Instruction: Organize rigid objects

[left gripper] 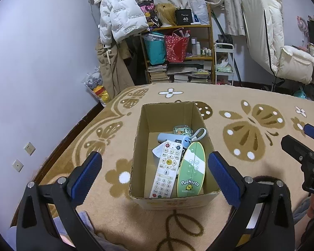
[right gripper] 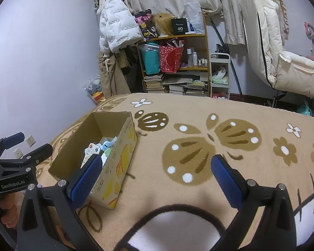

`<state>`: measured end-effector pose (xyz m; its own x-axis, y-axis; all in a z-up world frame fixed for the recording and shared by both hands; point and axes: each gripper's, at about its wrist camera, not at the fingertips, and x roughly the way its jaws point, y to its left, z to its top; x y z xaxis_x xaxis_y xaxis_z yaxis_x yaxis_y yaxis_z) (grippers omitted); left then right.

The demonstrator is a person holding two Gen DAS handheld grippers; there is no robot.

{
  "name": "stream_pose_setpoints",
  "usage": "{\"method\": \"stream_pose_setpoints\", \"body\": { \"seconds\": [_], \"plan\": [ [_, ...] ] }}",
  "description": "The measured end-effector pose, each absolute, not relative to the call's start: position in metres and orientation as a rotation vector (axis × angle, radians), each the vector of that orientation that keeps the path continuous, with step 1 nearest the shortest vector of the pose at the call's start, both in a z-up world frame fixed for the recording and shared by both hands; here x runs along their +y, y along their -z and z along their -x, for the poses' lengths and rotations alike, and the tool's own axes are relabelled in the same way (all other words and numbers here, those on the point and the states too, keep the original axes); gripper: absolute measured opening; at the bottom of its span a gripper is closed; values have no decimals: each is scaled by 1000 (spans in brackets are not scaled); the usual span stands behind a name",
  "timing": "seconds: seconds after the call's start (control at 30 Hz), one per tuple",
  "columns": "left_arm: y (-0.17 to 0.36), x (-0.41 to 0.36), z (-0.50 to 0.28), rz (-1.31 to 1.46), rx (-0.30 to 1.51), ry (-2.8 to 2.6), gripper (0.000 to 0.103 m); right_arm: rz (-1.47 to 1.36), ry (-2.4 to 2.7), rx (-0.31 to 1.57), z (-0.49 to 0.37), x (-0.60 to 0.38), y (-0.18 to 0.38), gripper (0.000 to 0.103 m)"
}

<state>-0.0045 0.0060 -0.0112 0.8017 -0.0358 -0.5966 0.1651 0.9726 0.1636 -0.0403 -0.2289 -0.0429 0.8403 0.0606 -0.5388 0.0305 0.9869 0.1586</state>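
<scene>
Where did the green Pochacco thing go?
In the left wrist view, the green Pochacco case lies inside the cardboard box, on its right side, right beside the white remote.

Matt cardboard box point(left gripper: 173, 200); fuzzy cloth blanket point(right gripper: 198, 113); glossy plastic remote point(left gripper: 166, 171).

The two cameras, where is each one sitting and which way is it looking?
Left wrist: sits on the left claw, open, looking down into the brown cardboard box holding a white remote control; the right claw shows at the right edge.
Right wrist: sits on the right claw, open, facing the beige butterfly-patterned blanket; the left claw and a hand show at left.
Shared: box, blanket, wooden shelf, white puffer jacket.
</scene>
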Motion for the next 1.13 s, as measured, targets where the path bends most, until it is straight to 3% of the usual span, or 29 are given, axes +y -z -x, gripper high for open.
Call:
{"method": "stream_pose_setpoints", "body": {
  "seconds": [1.13],
  "plan": [
    [9,2,5,-223,633,103,101,-163,-14,576,40,-228,42,103]
  ]
}}
